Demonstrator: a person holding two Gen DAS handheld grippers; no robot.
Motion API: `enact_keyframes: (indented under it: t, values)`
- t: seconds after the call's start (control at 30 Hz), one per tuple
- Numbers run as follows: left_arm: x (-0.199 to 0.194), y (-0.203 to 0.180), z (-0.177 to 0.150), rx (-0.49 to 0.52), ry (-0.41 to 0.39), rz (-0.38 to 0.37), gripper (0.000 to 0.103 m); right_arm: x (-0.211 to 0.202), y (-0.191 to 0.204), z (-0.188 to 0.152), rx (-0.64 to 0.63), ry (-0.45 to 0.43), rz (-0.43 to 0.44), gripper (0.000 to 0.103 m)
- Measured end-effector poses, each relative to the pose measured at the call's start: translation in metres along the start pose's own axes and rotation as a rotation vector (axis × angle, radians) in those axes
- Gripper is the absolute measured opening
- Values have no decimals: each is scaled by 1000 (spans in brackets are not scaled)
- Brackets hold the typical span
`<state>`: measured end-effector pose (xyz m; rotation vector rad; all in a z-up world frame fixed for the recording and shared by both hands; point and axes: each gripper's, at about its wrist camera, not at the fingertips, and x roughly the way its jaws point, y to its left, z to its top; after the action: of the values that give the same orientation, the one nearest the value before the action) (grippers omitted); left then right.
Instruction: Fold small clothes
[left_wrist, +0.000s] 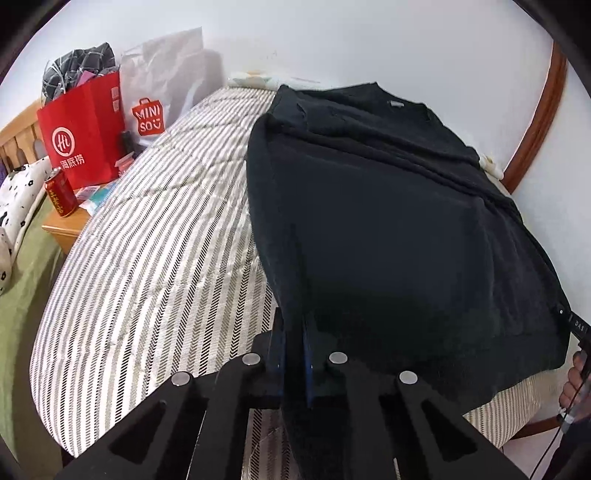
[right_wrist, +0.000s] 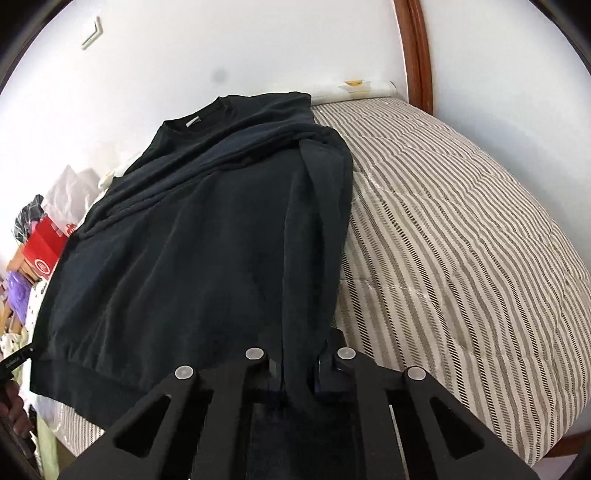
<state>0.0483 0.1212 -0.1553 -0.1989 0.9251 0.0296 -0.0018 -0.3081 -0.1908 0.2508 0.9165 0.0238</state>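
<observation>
Right gripper (right_wrist: 295, 369) clamped on the near hem corner of the black sweatshirt (right_wrist: 207, 236), cloth pinched between the closed jaws. Sweatshirt runs straight ahead of the tool, collar (right_wrist: 199, 118) at the far end, sleeves folded in across the chest. It lies on the striped mattress (right_wrist: 461, 229), bare ticking to the tool's right. Red bag (right_wrist: 44, 247) far left. Other gripper's tip (right_wrist: 18, 358) at the hem's left corner.

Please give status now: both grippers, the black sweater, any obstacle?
Left gripper shut on black sweater hem corner. Right gripper shut on other corner. Sleeves folded in. Striped mattress unobstructed.
</observation>
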Motion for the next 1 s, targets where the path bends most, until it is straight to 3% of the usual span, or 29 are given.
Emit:
enact_keyframes:
  t: [0.53,0.7,1.0]
  values:
    - [-57,-8,4,44,-123,-48,7,-64,17,2,-77,-102,2,7]
    - [-58,-6,22,29,-143,-53,7,-71,19,19,-63,-156,9,7]
    - [-63,0,66,-34,-257,-80,7,-69,23,72,-51,-248,23,7]
